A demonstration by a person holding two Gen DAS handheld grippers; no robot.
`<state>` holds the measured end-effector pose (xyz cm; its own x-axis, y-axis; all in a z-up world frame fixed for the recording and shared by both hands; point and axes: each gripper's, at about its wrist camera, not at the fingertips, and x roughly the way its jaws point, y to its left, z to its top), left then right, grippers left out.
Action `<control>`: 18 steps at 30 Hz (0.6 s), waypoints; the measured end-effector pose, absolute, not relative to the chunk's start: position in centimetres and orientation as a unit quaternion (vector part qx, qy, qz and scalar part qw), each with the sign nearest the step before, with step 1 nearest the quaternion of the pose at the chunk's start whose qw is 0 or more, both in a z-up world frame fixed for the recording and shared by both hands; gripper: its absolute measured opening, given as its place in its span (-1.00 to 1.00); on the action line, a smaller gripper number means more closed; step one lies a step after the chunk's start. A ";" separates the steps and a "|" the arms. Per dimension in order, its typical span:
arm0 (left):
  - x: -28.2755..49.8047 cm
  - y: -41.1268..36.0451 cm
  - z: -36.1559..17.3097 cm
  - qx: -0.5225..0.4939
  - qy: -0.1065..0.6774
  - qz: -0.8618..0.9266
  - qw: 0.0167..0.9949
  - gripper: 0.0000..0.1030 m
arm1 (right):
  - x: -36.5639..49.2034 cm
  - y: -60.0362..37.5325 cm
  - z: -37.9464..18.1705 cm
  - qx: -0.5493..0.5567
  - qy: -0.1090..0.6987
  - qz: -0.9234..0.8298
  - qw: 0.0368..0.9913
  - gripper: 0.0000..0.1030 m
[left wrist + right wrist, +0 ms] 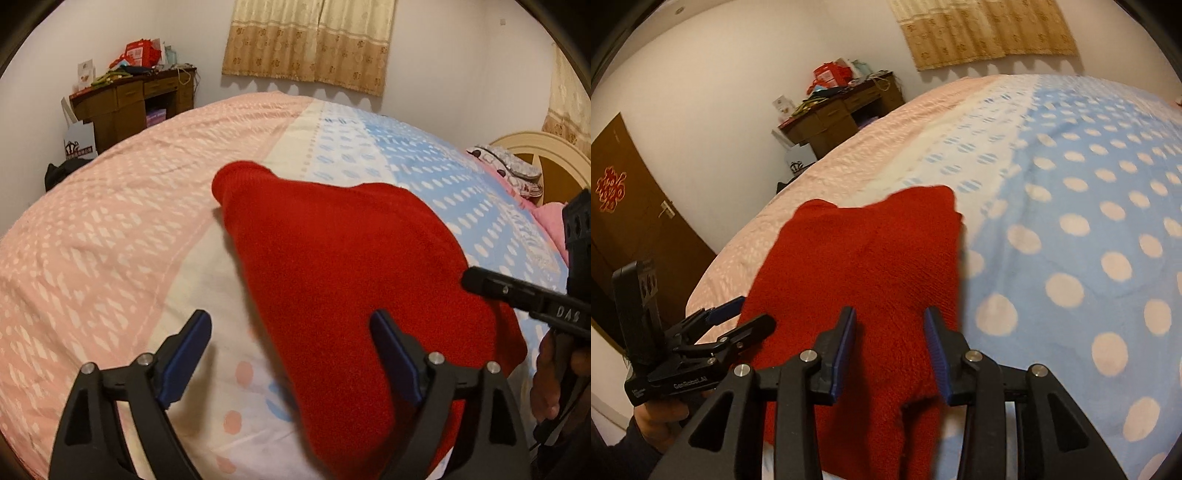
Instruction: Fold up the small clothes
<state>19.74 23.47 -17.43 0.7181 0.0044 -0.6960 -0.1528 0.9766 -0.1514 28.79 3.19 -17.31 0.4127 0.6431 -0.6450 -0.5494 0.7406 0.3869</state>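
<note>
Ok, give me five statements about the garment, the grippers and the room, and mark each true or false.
1. The garment is red. True.
2. It hangs over the desk. False: it lies on the bed; the desk stands by the far wall.
3. The left gripper is open. True: its fingers stand wide apart over the garment's near edge.
4. The right gripper is shut on the garment. False: its fingers are apart, with cloth showing in the gap.
5. The bedcover is plain white. False: it is pink on one side and blue with pale dots on the other.
</note>
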 end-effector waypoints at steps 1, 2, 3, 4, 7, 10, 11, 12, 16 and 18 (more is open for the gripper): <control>19.7 23.5 -17.5 -0.100 0.373 0.043 0.922 0.83 | 28.7 3.0 -17.6 0.055 0.408 0.354 0.840 -0.23; 19.7 23.4 -17.6 -0.098 0.372 0.046 0.922 0.86 | 28.6 2.8 -17.8 0.052 0.404 0.354 0.842 -0.23; 19.7 23.4 -17.7 -0.096 0.371 0.047 0.922 0.89 | 28.5 2.7 -17.9 0.053 0.401 0.356 0.843 -0.22; 19.7 23.4 -17.8 -0.095 0.370 0.048 0.923 0.91 | 28.4 2.5 -18.1 0.058 0.400 0.356 0.842 -0.21; 20.0 23.4 -18.2 -0.101 0.370 0.054 0.922 0.96 | 28.6 2.5 -18.5 0.062 0.400 0.349 0.845 0.03; 19.7 23.4 -17.9 -0.101 0.371 0.055 0.921 0.96 | 29.4 2.3 -19.8 0.089 0.427 0.341 0.833 0.23; 19.5 23.4 -17.6 -0.098 0.370 0.056 0.922 0.96 | 29.4 1.9 -19.7 0.099 0.427 0.340 0.832 0.23; 19.2 23.3 -17.3 -0.093 0.368 0.057 0.923 0.96 | 29.1 1.6 -19.3 0.105 0.423 0.335 0.836 0.23; 18.3 23.2 -16.2 -0.089 0.358 0.058 0.928 0.96 | 27.5 1.3 -17.6 0.085 0.398 0.319 0.856 0.23; 17.6 23.2 -15.4 -0.097 0.349 0.057 0.930 0.96 | 26.5 1.1 -16.5 0.077 0.386 0.315 0.863 0.26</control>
